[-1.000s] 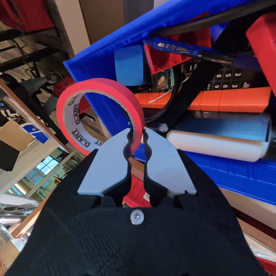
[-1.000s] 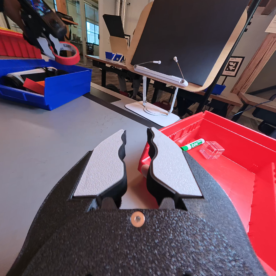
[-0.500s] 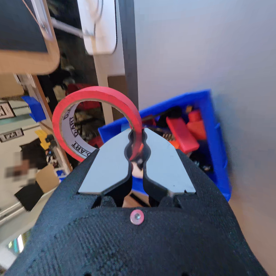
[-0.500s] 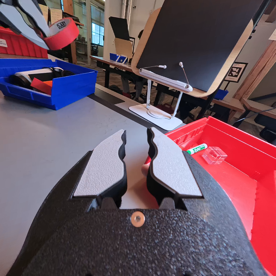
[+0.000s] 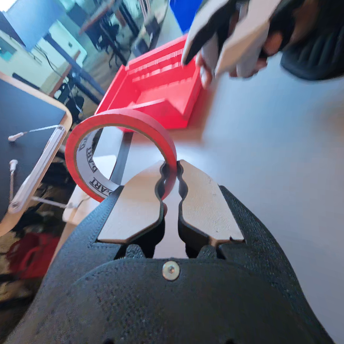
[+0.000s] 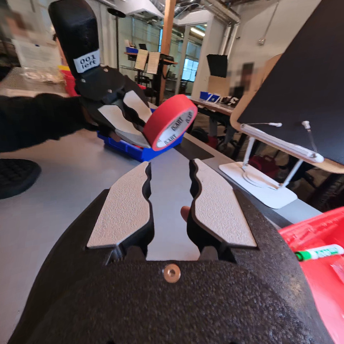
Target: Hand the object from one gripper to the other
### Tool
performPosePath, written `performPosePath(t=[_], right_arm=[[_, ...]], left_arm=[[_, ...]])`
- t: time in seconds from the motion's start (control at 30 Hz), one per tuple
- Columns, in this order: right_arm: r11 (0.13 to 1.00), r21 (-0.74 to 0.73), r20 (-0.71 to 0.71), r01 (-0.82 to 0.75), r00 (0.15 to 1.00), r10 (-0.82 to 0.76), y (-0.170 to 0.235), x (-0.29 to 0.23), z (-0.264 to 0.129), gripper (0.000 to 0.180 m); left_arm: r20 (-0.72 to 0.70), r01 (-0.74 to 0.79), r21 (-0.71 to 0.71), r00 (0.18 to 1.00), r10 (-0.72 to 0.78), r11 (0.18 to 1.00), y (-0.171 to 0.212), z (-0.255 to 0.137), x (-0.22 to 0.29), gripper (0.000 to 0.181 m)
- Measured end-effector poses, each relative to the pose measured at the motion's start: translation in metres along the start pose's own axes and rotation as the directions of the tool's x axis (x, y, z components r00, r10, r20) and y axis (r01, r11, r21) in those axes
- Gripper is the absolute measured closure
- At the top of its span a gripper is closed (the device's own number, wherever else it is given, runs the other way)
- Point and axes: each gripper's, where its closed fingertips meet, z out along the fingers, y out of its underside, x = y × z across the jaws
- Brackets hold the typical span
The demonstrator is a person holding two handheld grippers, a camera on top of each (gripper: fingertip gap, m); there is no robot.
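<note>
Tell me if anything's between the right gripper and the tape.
Nothing visible. The tape, pinched in the left gripper, hangs just ahead of the open right gripper, with only bare table below the gap.

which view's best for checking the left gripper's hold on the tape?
Left wrist view: tape wall sits sharp between the left gripper fingertips. Right wrist view shows the roll from outside, slightly blurred, with the contact partly hidden.

Printed tape roll [image 5: 89, 167], labelled left tool [image 6: 143, 128], marker [image 6: 319, 252]
</note>
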Motion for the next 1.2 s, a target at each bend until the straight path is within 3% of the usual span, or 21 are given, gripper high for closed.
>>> performPosePath(t=[0.27, 0.4, 0.57, 0.8, 0.9, 1.0, 1.2], right_arm=[[0.988, -0.031, 0.178, -0.151, 0.972, 0.154, -0.025, -0.013, 0.035, 0.125], [0.956, -0.152, 0.385, -0.253, 0.875, 0.293, -0.047, -0.022, 0.041, 0.130], [0.950, -0.230, 0.443, -0.212, 0.846, 0.296, -0.047, -0.023, 0.047, 0.149], [0.981, -0.156, 0.484, -0.114, 0.857, 0.176, -0.035, -0.032, 0.050, 0.165], [0.986, -0.166, 0.437, 0.013, 0.897, 0.062, -0.020, -0.024, 0.049, 0.169], [0.973, -0.159, 0.442, 0.166, 0.894, -0.080, -0.005, -0.027, 0.046, 0.170], [0.870, -0.100, 0.432, 0.482, 0.809, -0.399, 0.017, -0.039, 0.051, 0.170]], left_arm=[[-0.115, 0.198, 0.322, 0.979, -0.169, 0.926, -0.055, 0.016, 0.011, 0.171], [-0.142, 0.155, 0.341, 0.983, -0.112, 0.927, -0.065, 0.014, 0.011, 0.171], [-0.139, 0.144, 0.355, 0.985, -0.100, 0.924, -0.060, 0.012, 0.015, 0.171], [-0.222, 0.234, 0.320, 0.961, -0.168, 0.918, -0.046, 0.004, 0.021, 0.163], [-0.313, 0.384, 0.340, 0.907, -0.281, 0.859, -0.049, -0.007, 0.014, 0.147], [-0.358, 0.528, 0.345, 0.838, -0.411, 0.776, -0.049, -0.010, 0.000, 0.144], [-0.501, 0.694, 0.313, 0.701, -0.508, 0.648, -0.056, -0.009, 0.001, 0.139]])
